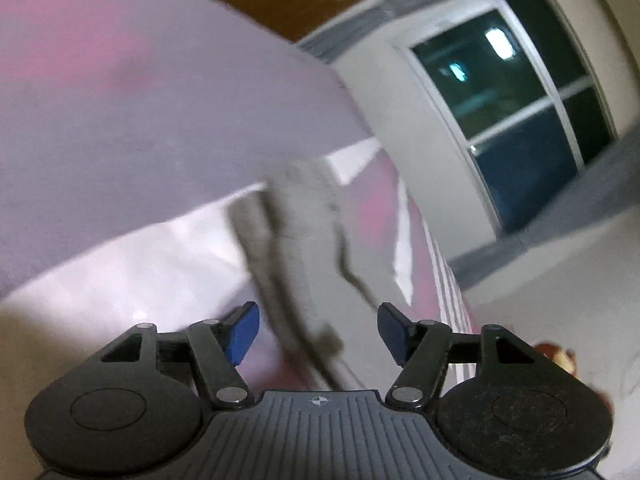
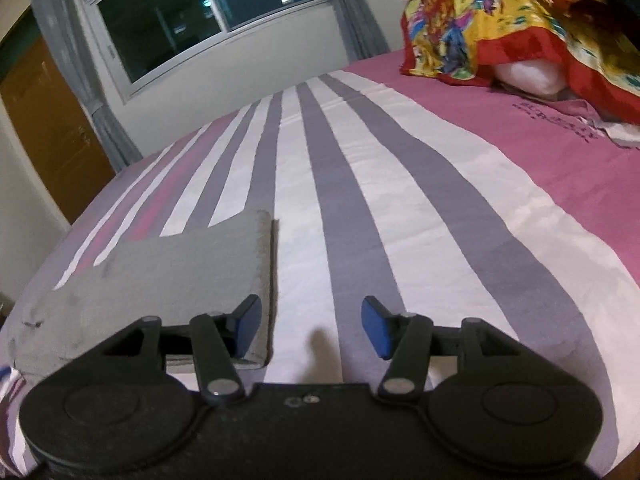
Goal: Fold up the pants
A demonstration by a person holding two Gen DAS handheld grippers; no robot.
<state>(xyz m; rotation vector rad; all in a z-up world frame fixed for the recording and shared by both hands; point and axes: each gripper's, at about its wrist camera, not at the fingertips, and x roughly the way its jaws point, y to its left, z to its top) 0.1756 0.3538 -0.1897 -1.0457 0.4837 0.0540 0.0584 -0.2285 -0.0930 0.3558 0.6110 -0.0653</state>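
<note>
In the right wrist view the grey pants (image 2: 168, 276) lie flat and folded on the striped bed cover (image 2: 400, 208), at the lower left. My right gripper (image 2: 312, 330) is open just above the cover; its left finger (image 2: 248, 326) overlaps the pants' near right corner, and nothing sits between the pads. The left wrist view is tilted and blurred. A grey strip of the pants (image 1: 298, 248) runs up from between the blue pads of my left gripper (image 1: 319, 332), which is open and does not press on the cloth.
A colourful blanket pile (image 2: 500, 28) and a white pillow (image 2: 528, 76) sit at the bed's far right. A dark window (image 2: 208, 16) with grey curtains (image 2: 108, 128) and a wooden door (image 2: 48, 132) lie beyond the bed. The window (image 1: 516, 108) also shows in the left wrist view.
</note>
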